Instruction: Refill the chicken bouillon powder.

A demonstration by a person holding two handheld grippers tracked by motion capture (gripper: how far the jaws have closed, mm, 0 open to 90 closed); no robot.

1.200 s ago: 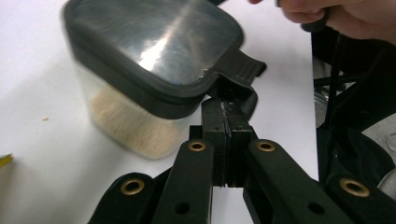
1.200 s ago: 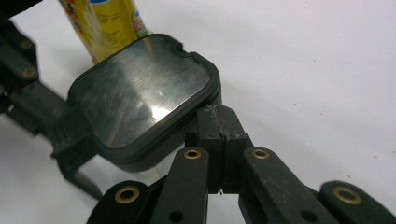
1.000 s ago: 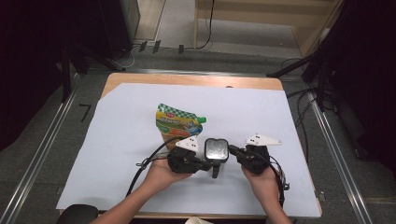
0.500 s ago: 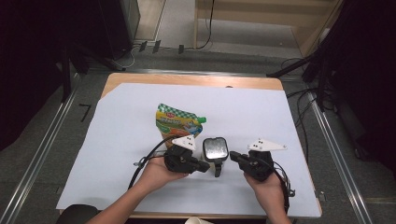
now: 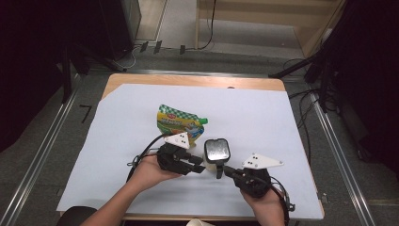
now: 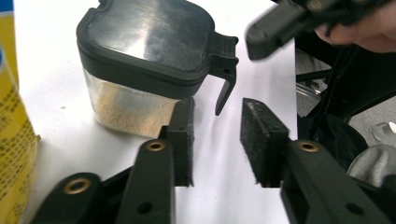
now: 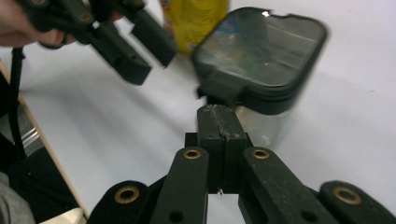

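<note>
The jaws of the left gripper point(image 6: 217, 140) had just been opening and were seen parted, with only bare white paper in the gap between the pads; nothing was pressed by them. One pad lay just in front of the clear wall of a small container point(image 6: 140, 65), and whether it touched that wall could not be told. The jaws of the right gripper point(image 7: 219, 123) were pressed fully together, pad against pad, with nothing seen between them. Their tips were pointed at the black latch tab point(image 7: 219, 95) of the container's lid, just beside it; contact could not be made out because of blur.

The container was found standing upright on the white sheet point(image 5: 263, 117), between the two grippers near the person's edge of the table. It was closed by a black lid point(image 6: 144, 32) with a shiny dark top, and pale granules were seen through its clear body. In the high view the container point(image 5: 216, 150) was placed just to the right of the left gripper point(image 5: 195, 165) and just above the tip of the right gripper point(image 5: 223, 170).

Each gripper was held in a hand, with the forearms entering from the bottom edge. A green and yellow pouch point(image 5: 181, 123) was laid flat just behind the left gripper. The sheet was spread over a wooden table point(image 5: 188, 80).
</note>
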